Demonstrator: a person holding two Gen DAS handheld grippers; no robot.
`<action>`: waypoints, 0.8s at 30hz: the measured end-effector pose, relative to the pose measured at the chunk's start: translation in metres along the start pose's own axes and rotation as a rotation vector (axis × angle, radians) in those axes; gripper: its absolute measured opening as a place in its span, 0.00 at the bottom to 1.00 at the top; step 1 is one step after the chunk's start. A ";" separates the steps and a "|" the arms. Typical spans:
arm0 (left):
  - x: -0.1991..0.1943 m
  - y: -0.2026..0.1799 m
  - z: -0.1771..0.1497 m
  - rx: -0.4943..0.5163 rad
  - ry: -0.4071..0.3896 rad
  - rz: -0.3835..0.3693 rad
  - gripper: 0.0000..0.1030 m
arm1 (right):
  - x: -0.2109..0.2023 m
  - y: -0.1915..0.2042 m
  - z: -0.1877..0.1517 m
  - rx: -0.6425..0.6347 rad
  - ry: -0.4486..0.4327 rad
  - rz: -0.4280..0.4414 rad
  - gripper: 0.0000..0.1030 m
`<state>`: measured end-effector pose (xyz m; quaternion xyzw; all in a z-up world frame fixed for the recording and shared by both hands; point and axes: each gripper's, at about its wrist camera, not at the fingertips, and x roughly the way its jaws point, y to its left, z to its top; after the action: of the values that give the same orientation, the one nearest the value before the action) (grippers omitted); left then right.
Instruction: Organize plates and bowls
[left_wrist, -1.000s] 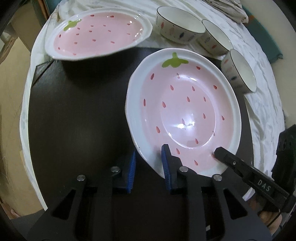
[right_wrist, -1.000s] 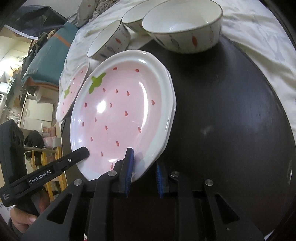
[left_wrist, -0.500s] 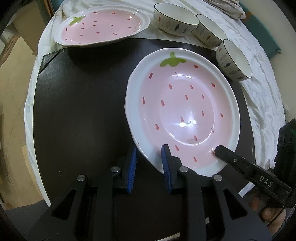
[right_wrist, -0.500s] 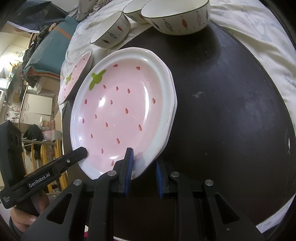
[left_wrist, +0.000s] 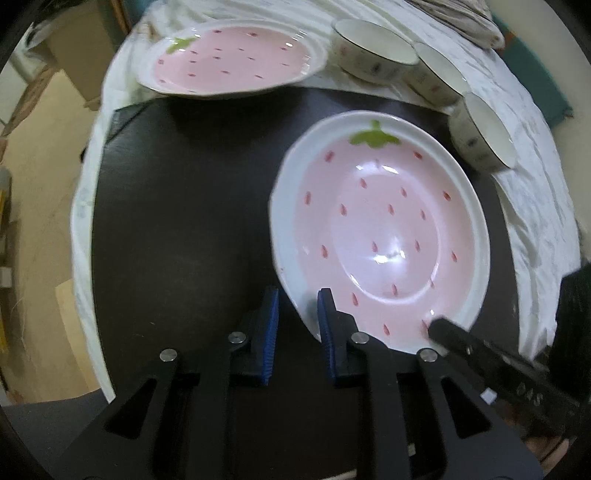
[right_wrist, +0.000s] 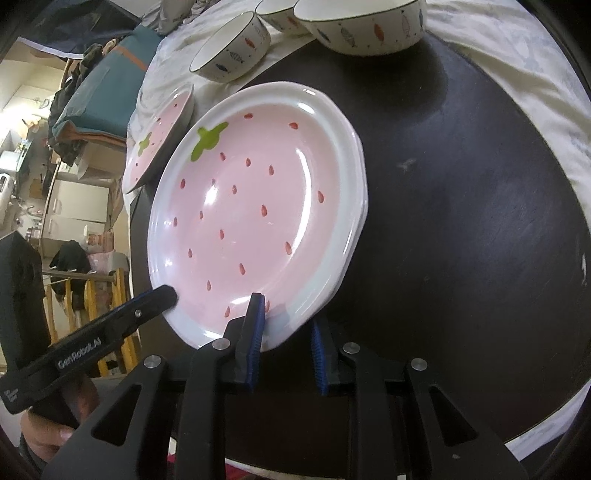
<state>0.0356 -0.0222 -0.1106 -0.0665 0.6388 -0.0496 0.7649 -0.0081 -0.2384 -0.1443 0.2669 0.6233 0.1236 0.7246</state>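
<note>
A pink strawberry plate (left_wrist: 380, 229) (right_wrist: 255, 206) hangs tilted just above the dark round table (left_wrist: 177, 221) (right_wrist: 480, 221). My left gripper (left_wrist: 298, 325) has the plate's near rim between its blue pads, and its jaws are closing on it. Its black finger (right_wrist: 147, 306) shows in the right wrist view. My right gripper (right_wrist: 286, 332) is shut on the same rim further along; one finger (left_wrist: 461, 339) shows at the plate's edge. A second strawberry plate (left_wrist: 232, 59) (right_wrist: 159, 136) lies on the white cloth behind.
Three white fish-pattern bowls (left_wrist: 373, 48) (left_wrist: 439, 74) (left_wrist: 484, 129) stand in a row on the white cloth (left_wrist: 535, 203) at the table's far side. A folded teal bundle (right_wrist: 107, 92) and room furniture lie beyond the edge.
Both grippers have carried the plate a short way across the table. The far plate and bowls have shifted in the views. Both grips on the rim look the same.
</note>
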 end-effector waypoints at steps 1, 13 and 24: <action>0.001 0.000 0.001 0.003 0.001 0.002 0.17 | 0.001 0.001 -0.001 0.001 0.007 0.009 0.26; -0.005 -0.006 0.003 0.027 -0.019 0.047 0.18 | -0.021 -0.014 0.003 0.073 -0.026 -0.097 0.52; -0.042 -0.013 0.004 0.086 -0.189 0.134 0.22 | -0.068 0.034 0.003 -0.171 -0.285 -0.384 0.68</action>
<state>0.0324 -0.0283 -0.0673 0.0051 0.5643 -0.0191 0.8253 -0.0133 -0.2455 -0.0685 0.0962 0.5412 -0.0028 0.8354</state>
